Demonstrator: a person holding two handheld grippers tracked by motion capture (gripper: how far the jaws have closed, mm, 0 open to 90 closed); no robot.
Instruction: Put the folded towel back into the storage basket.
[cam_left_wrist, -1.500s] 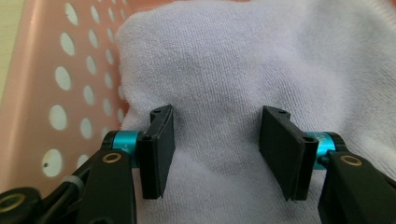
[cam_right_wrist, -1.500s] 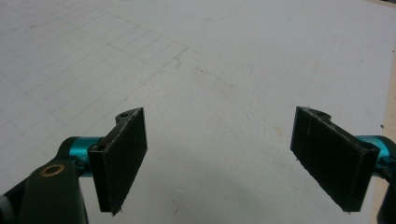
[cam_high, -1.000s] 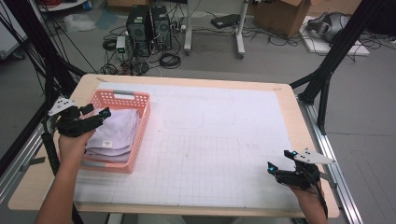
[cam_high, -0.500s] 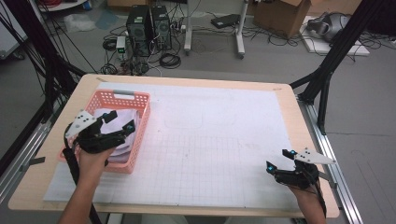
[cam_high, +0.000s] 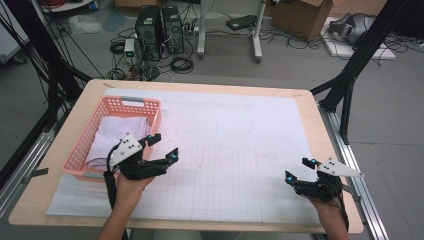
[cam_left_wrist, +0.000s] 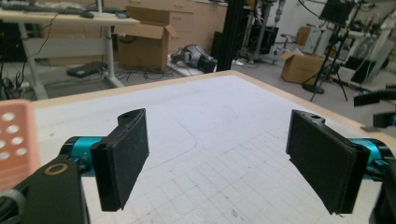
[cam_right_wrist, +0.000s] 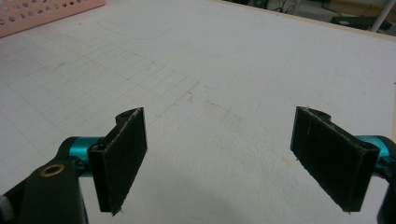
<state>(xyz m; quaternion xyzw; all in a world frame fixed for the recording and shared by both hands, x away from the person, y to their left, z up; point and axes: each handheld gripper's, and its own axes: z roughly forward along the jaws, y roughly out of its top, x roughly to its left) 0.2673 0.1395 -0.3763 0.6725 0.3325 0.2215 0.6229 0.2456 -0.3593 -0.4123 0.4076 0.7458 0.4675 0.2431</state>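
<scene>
The left gripper (cam_high: 164, 146) has its 2 jaws spread wide with nothing between them; in the left gripper view (cam_left_wrist: 217, 163) only the white gridded mat (cam_left_wrist: 224, 140) shows through the gap. In the high view it sits just beside the near right corner of the pink basket (cam_high: 90, 145), above the mat and apart from the basket's wall. A strip of that perforated pink wall (cam_left_wrist: 14, 135) shows at the left edge of the left gripper view.

The right gripper (cam_high: 299, 170) is near the table's front right corner, well apart from the basket, and its jaws are equally spread and grip nothing. In the right gripper view (cam_right_wrist: 219, 163) the bare mat (cam_right_wrist: 210, 84) lies between its pads, with the basket's rim (cam_right_wrist: 46, 11) far off at the top left.

The basket stands at the left side of the wooden table (cam_high: 320, 125) and holds white cloth (cam_high: 117, 135), loosely heaped and filling most of its floor.
</scene>
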